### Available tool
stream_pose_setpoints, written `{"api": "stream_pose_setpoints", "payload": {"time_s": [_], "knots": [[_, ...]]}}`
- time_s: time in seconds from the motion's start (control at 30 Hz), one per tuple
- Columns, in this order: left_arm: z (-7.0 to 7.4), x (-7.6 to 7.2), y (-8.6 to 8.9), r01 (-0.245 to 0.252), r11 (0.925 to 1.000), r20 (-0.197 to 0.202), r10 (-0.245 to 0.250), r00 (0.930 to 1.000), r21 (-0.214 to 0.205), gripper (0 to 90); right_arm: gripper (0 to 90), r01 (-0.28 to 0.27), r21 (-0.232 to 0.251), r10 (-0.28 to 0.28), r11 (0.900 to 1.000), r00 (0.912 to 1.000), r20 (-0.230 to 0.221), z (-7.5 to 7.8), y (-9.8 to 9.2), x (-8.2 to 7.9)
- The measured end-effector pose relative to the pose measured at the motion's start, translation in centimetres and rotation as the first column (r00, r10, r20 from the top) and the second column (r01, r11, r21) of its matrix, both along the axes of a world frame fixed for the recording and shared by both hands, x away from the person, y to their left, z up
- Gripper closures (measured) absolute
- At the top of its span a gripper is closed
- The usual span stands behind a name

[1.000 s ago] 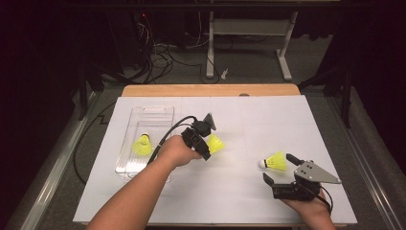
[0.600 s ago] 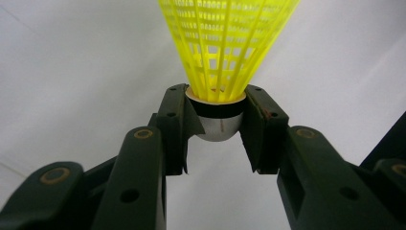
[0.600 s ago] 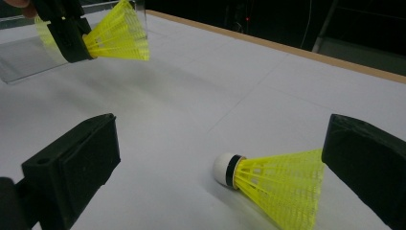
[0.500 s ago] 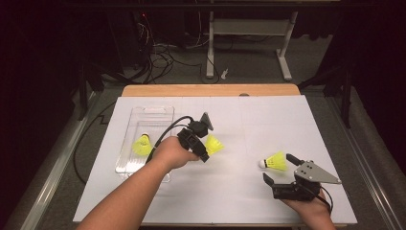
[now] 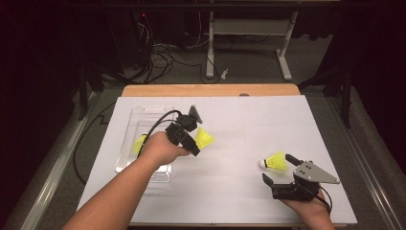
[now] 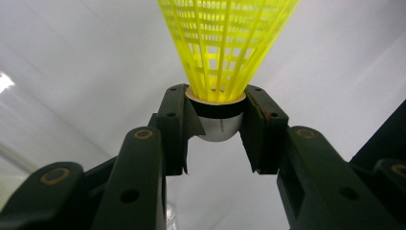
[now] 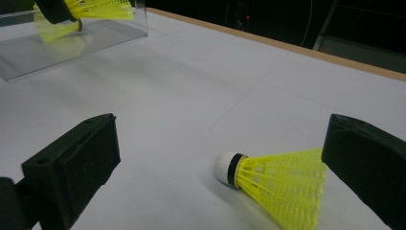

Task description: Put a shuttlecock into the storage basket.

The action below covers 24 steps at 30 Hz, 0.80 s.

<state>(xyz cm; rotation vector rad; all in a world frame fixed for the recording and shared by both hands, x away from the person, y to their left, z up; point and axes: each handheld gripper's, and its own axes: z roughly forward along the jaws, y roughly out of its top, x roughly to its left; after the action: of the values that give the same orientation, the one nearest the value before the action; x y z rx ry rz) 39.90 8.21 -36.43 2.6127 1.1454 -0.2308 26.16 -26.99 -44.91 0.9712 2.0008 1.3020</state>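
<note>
My left gripper (image 5: 197, 143) is shut on the white cork of a yellow shuttlecock (image 5: 205, 138) and holds it off the table, just right of a clear plastic tray (image 5: 152, 113). In the left gripper view both jaws of that gripper (image 6: 215, 112) press the cork, and the held shuttlecock's skirt (image 6: 225, 43) points away. A second shuttlecock (image 5: 139, 143) lies in the tray. A third shuttlecock (image 5: 274, 161) lies on its side on the white board between the wide jaws of my open right gripper (image 5: 279, 168). The right gripper view shows this shuttlecock (image 7: 275, 179) untouched, cork to the left.
A white board (image 5: 239, 124) covers the table, with a wooden edge (image 5: 210, 90) at the far side. Cables and a desk frame (image 5: 249, 28) lie on the dark floor beyond. The clear tray (image 7: 72, 45) shows far off in the right gripper view.
My left gripper has risen and shifted slightly left toward the tray, still gripping its shuttlecock. The right gripper and the shuttlecock by it have stayed put.
</note>
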Motion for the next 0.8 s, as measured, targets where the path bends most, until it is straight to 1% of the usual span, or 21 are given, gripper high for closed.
{"api": "stream_pose_setpoints", "payload": {"time_s": [0.17,0.33,0.6,0.8], "knots": [[0.6,0.1,1.2,-0.028,0.9996,0.003,0.028,0.9996,-0.002,64.6,0.0,-0.001,0.001,0.001,1.0000,1.0000,0.000,0.0,0.0,0.0],[1.3,0.3,2.6,-0.063,0.9980,0.018,0.063,0.9978,0.001,64.6,0.0,0.000,0.001,0.000,1.0000,1.0000,0.000,0.0,0.0,0.0],[2.3,0.6,4.6,-0.112,0.9937,0.038,0.112,0.9930,-0.005,64.6,0.0,-0.002,0.001,0.002,1.0000,1.0000,0.000,0.0,0.0,0.0],[2.6,0.9,5.7,-0.144,0.9895,0.045,0.144,0.9886,0.003,64.6,0.0,0.000,0.003,0.000,1.0000,1.0000,-0.002,0.0,0.0,0.0]]}}
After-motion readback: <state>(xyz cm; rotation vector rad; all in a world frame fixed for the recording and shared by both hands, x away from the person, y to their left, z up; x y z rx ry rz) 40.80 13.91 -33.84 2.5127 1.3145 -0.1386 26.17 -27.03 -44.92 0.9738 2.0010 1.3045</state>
